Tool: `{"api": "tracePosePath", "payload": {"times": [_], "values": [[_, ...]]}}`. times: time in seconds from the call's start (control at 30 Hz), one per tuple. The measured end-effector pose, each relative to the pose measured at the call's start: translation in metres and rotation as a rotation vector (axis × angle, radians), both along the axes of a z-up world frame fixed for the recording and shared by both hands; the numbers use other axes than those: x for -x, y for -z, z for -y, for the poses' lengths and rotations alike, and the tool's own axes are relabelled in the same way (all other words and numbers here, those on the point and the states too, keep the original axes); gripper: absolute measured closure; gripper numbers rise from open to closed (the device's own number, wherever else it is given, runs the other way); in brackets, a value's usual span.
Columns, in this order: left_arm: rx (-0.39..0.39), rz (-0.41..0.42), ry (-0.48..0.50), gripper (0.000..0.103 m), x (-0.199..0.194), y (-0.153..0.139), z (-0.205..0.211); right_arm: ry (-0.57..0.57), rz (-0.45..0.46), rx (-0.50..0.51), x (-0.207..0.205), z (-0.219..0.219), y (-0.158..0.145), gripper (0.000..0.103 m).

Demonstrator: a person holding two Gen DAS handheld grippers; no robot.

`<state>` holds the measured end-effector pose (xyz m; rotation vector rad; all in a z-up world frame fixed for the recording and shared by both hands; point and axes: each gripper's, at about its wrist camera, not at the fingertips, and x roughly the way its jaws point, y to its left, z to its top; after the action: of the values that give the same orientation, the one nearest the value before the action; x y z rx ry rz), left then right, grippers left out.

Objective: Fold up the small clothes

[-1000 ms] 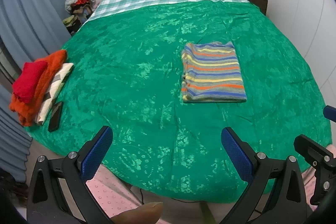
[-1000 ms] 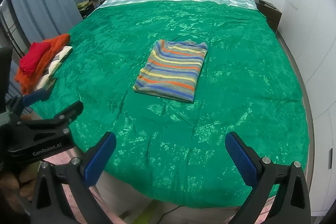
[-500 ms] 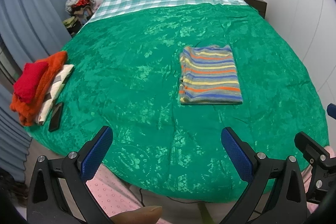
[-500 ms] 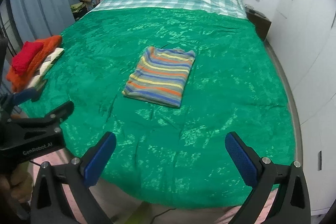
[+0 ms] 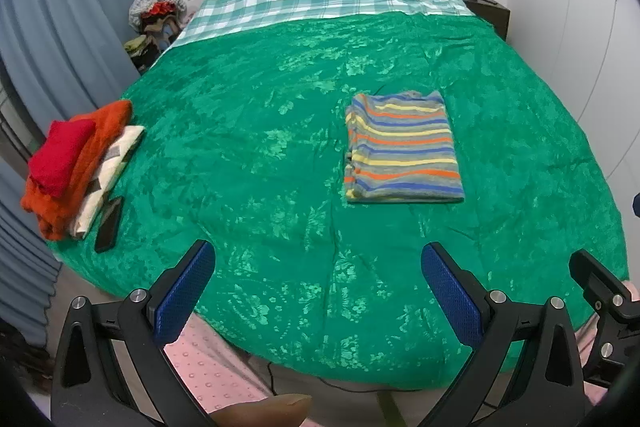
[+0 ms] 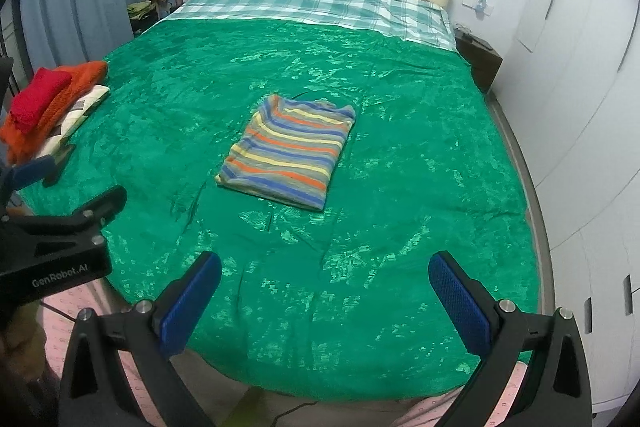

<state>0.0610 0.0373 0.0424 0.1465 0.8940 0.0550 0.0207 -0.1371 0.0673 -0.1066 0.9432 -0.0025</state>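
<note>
Lying flat on shiny green bedspread (image 5: pixel 248 155) with flower pattern: folded striped shirt (image 5: pixel 402 149); hovering at bed foot, left gripper (image 5: pixel 318 287) and right gripper (image 6: pixel 325 297), both spread wide, gripping nothing

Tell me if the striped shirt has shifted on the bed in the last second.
No. The striped shirt lies folded at the same spot on the green blanket; only the cameras moved.

Both grippers hang at the foot of the green bedspread (image 5: pixel 280 131) — left gripper (image 5: pixel 318 291) and right gripper (image 6: pixel 325 297) side by side, jaws spread wide, gripping nothing, fingers pointing toward its middle.
</note>
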Motion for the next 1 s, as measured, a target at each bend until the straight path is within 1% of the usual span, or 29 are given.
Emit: {"api": "tracePosePath", "payload": {"times": [0.2, 0.47, 0.73, 1.0], "values": [[-0.033, 0.018, -0.021, 0.0, -0.004, -0.001, -0.002, 0.002, -0.002, 0.002, -0.001, -0.001, 0.001, 0.001], [-0.067, 0.021, -0.014, 0.0, -0.007, 0.001, 0.002, 0.003, -0.011, 0.008, -0.005, -0.001, 0.005, 0.001], [-0.035, 0.01, -0.017, 0.0, -0.011, 0.002, 0.0, 0.002, -0.017, -0.008, -0.009, 0.001, 0.005, 0.001], [-0.026, 0.003, -0.003, 0.0, -0.015, 0.003, 0.001, 0.009, -0.019, -0.022, -0.012, 0.003, 0.004, 0.001]]}}
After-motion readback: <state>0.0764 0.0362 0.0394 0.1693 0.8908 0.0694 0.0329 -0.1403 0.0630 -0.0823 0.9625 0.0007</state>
